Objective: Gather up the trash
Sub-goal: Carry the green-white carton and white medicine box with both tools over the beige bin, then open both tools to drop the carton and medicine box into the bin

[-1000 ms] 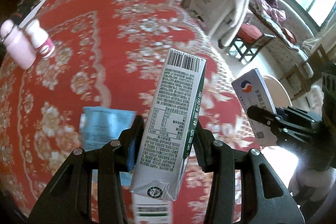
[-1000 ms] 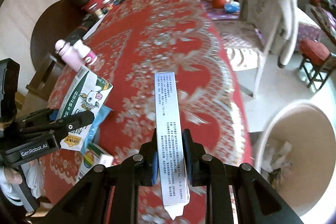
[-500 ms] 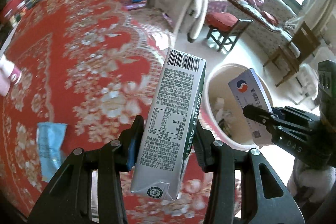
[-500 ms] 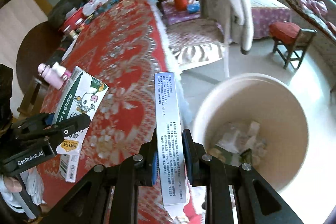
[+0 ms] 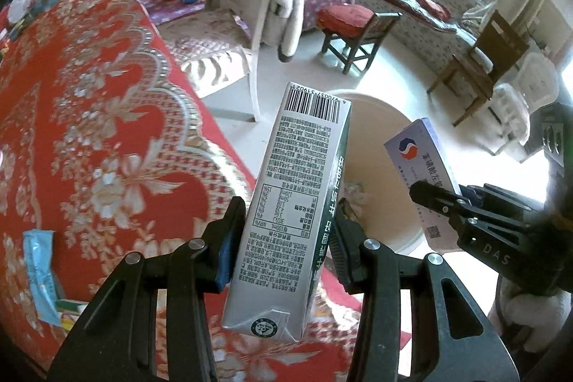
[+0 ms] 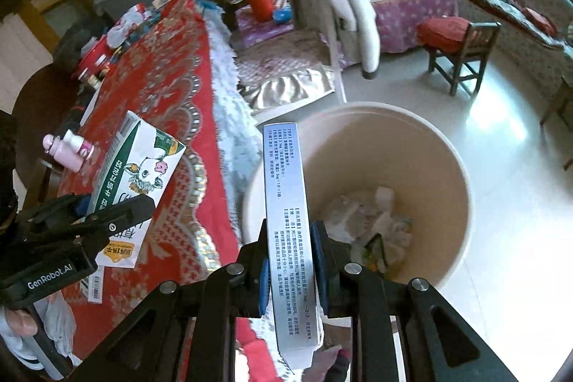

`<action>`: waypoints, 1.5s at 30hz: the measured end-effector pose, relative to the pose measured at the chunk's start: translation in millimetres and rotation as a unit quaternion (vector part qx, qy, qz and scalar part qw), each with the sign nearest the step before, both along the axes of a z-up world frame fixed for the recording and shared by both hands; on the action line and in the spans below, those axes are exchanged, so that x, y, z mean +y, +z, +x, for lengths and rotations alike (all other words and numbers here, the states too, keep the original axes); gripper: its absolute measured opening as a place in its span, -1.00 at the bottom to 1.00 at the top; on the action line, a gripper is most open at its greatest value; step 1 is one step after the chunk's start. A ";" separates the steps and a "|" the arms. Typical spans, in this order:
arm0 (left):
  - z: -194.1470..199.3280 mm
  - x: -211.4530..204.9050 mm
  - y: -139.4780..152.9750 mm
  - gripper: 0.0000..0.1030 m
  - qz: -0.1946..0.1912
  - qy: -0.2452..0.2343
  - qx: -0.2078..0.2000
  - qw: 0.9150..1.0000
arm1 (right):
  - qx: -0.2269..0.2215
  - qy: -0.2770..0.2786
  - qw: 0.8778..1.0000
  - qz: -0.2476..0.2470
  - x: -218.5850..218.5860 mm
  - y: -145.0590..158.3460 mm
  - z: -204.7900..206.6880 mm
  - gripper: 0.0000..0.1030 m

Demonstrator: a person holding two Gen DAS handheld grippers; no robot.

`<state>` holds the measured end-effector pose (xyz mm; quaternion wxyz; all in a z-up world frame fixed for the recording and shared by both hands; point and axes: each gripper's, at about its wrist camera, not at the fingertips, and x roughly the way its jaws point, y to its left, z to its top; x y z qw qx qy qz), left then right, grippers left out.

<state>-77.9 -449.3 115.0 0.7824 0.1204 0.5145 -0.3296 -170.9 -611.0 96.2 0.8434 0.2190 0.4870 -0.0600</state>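
In the left wrist view, a blue wrapper (image 5: pixel 40 271) lies on the red floral tablecloth (image 5: pixel 89 117) at nine o'clock. At the centre, the left gripper (image 5: pixel 284 238) clamps a milk carton (image 5: pixel 292 203) between its pads, barcode end pointing to twelve o'clock. Behind the carton, the cream trash bin (image 5: pixel 372 145) stands on the floor beside the table. At three o'clock, the right gripper (image 5: pixel 435 199) pinches a white medicine box (image 5: pixel 422 174) near the bin.

In the right wrist view, two pink bottles (image 6: pixel 68 151) stand on the cloth at nine o'clock, with the carton just right of them. The box sits upright at the centre, over the bin's near rim; crumpled trash (image 6: pixel 372 224) lies inside at four o'clock.
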 end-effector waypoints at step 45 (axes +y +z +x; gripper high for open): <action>7.2 -82.6 -65.1 -0.17 0.001 -0.007 0.086 0.996 | 0.049 -0.063 0.996 0.032 -74.2 -45.8 -5.3 -0.63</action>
